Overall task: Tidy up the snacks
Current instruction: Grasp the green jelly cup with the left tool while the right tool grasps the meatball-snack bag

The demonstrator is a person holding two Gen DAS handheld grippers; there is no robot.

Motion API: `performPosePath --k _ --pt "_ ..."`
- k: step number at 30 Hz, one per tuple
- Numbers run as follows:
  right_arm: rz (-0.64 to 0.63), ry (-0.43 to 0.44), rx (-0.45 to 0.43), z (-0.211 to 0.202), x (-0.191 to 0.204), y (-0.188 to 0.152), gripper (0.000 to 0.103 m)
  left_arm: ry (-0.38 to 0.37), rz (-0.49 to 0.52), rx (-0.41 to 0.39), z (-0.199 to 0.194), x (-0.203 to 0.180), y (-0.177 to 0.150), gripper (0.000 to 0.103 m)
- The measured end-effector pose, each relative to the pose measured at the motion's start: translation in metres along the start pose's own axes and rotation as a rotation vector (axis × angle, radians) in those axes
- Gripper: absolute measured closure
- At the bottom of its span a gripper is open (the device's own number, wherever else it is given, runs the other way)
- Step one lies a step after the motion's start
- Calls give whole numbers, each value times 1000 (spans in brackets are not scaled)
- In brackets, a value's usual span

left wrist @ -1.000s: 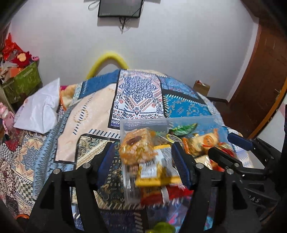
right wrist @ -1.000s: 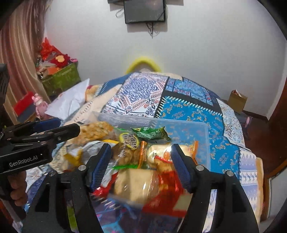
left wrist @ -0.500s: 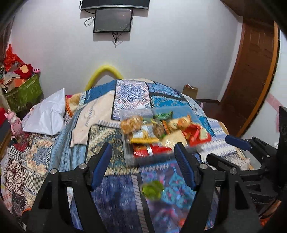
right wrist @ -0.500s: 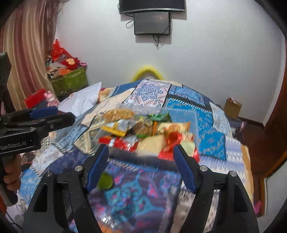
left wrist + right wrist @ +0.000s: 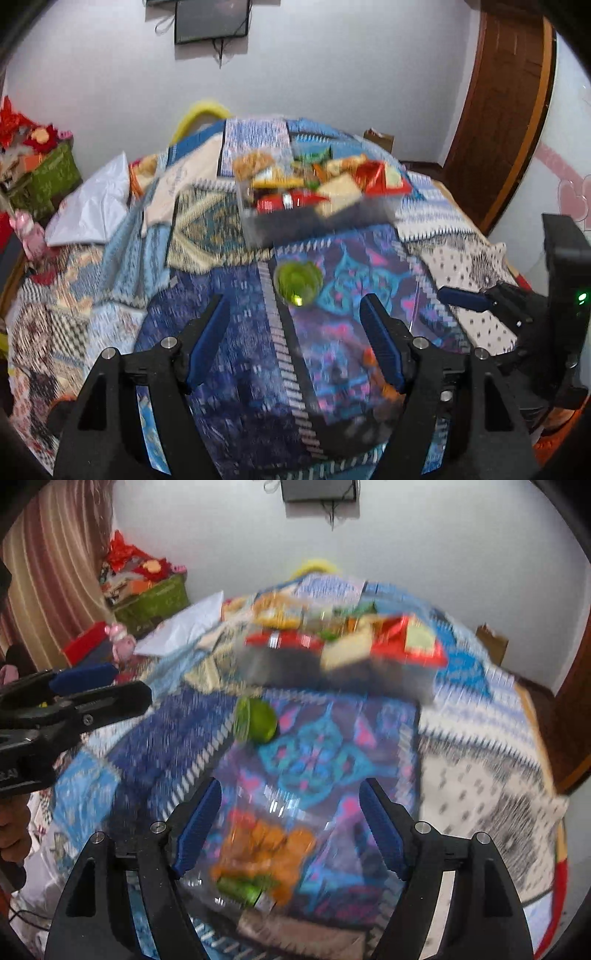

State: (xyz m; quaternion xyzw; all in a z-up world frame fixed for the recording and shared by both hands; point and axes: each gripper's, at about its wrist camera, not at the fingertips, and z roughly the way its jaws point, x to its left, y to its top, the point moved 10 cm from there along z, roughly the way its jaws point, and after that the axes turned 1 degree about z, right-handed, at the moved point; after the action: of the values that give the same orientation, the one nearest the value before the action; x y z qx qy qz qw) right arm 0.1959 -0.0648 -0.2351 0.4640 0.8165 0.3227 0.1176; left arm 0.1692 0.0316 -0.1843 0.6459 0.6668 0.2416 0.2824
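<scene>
- While both frames are smeared by motion blur, the left gripper (image 5: 295, 332) is hovering above the patchwork bed (image 5: 229, 369) with its jaws standing apart and gripping nothing.
- Ahead of it, a small green cup (image 5: 298, 282) is lying on the quilt, apart from both grippers.
- Beyond the cup, the clear snack box (image 5: 314, 206) is sitting on the bed, packed with wrapped snacks.
- To the right, the right gripper (image 5: 290, 819) is hanging over the near edge of the bed, jaws apart and holding nothing.
- Between and below its jaws, a clear bag of orange snacks (image 5: 264, 853) is resting on the quilt.
</scene>
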Motion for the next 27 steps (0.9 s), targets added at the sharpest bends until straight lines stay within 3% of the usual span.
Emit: performPosePath --k 5,8,10,11,13,27 --pt "10 18 105 27 8 -33 29 8 -34 64 15 9 -29 31" --pt "27 52 125 34 11 -43 29 9 -40 90 24 12 -40 31" --pt "20 54 117 34 10 -43 32 7 -47 105 29 13 -45 31" --pt "19 59 113 33 11 -42 44 6 -52 112 32 13 -47 31" --pt "22 81 111 32 11 -41 50 2 -58 121 37 12 -50 31" --pt "77 -12 5 8 -47 -12 53 -35 -89 164 96 -2 -19 31"
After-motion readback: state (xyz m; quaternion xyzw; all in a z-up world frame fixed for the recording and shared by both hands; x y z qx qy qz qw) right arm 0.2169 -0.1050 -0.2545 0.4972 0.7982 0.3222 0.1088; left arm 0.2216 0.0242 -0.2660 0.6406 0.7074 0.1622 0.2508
